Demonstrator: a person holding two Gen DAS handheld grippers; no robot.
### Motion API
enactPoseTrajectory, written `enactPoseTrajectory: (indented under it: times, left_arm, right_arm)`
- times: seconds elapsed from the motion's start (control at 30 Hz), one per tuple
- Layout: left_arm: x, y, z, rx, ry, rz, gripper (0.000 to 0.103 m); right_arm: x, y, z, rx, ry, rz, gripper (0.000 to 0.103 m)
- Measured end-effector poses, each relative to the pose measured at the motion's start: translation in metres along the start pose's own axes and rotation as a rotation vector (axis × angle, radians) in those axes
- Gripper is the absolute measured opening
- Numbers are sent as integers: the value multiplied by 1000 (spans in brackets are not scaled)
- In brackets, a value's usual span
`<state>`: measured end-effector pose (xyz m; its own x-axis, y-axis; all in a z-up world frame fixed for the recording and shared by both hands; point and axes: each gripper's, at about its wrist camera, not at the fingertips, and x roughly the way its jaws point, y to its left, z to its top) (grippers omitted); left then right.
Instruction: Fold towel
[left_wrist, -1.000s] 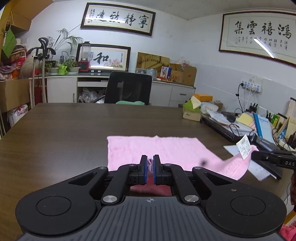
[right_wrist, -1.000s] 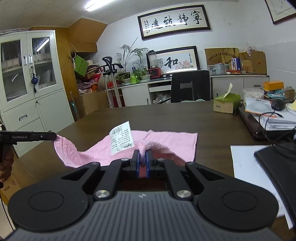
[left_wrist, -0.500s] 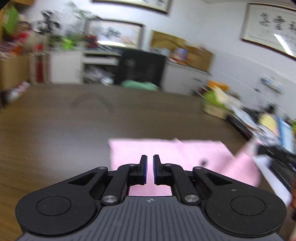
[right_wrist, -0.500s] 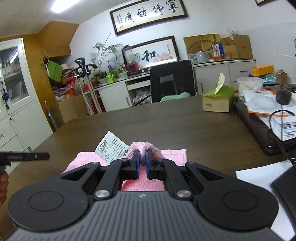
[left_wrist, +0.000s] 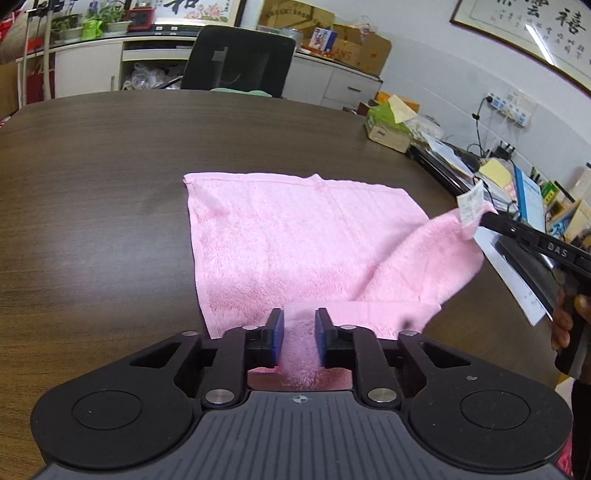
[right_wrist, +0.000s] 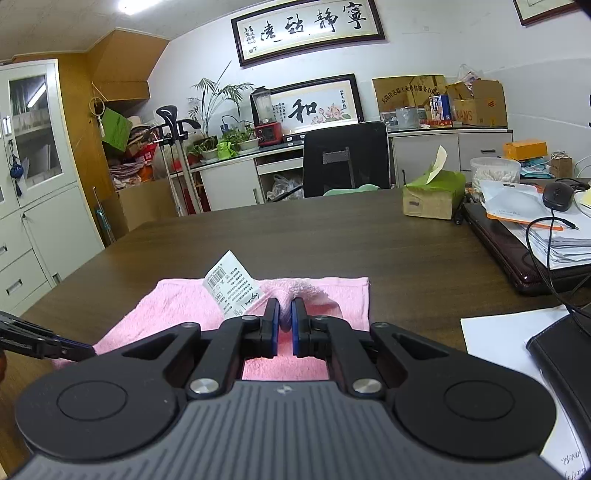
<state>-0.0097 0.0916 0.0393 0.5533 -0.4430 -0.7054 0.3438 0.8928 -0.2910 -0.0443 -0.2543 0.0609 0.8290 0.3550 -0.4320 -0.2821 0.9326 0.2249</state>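
Left gripper (left_wrist: 298, 334) fingers part way apart with the near edge of the pink towel (left_wrist: 288, 240) bunched between them, right gripper (right_wrist: 283, 325) pinching a lifted corner by its white tag (right_wrist: 232, 286), towel lying on the dark wooden table (left_wrist: 92, 177), green tissue box (right_wrist: 432, 194) far behind

Looking forward and slightly down along each gripper's fingers from just behind them, close over the dark table (left_wrist: 92, 177), left view angled steeper, right view flatter, both sharing the pink towel (left_wrist: 280, 240), black chair (right_wrist: 345, 158) and tissue box (right_wrist: 432, 194).
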Motion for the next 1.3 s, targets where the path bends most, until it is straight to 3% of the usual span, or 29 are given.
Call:
enactPoseTrajectory:
  times: [0.13,0.23,0.27,0.33,0.5,0.67,0.77,0.87,0.97,1.1,1.17,1.27,1.3]
  left_arm:
    - [5,-3,0,14,25,0,29]
    - [5,-9,-2,56,2,12,27]
    - [4,-11,-2,72,-8,17,24]
    - [4,-16,-3,104,-29,26,1]
    - [-6,-28,-11,185,-104,45,0]
    - [-26,-32,-12,177,-179,37,0]
    - [-27,-27,-7,158,-132,6,0]
    - [-20,-16,-5,88,-76,7,8]
    - [-13,-7,-5,46,-34,21,29]
    - [6,4,-7,22,-6,29,71]
    - [8,3,-7,43,-5,22,73]
    - [11,2,-7,75,-3,10,63]
    - [12,1,-7,86,-3,6,54]
  right_arm:
    - [3,-1,-2,9,-3,1,7]
    - [4,0,-4,9,-2,1,7]
    - [4,0,-4,9,-2,1,7]
    - [2,0,-5,10,-3,1,7]
    - [-10,1,-6,15,-15,1,7]
    - [-14,1,-6,22,-30,2,8]
    - [-15,1,-7,25,-27,2,8]
    - [-14,1,-8,29,-23,3,8]
    - [-14,2,-10,32,-19,4,8]
    - [-14,2,-12,36,-13,5,8]
    - [-14,2,-13,38,-10,5,8]
    - [-14,3,-14,42,-6,6,8]
    - [-14,3,-15,43,-4,7,8]
